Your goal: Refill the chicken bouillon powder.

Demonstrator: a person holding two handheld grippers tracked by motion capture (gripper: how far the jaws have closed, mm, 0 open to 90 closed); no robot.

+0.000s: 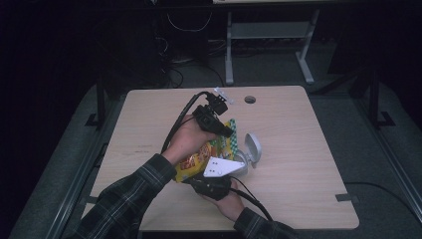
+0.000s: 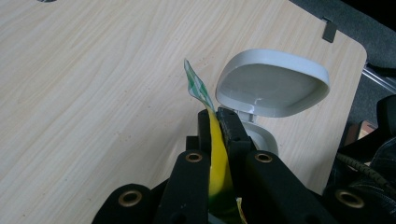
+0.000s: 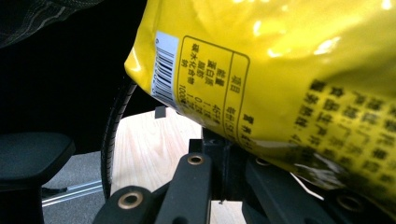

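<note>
Snack bag (image 1: 199, 160) held off the table just beside the open white case (image 1: 250, 153); I have both grippers, left (image 2: 218, 122) and right (image 1: 211, 185), clamped on its edges; next, I judge, feeding it into the case.

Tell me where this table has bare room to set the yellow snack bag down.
The light wooden table is bare on its right half, from the open grey hinged case to the right edge, and on its far left by the round hole. The middle is crowded: both grippers clamp the yellow snack bag there.
</note>
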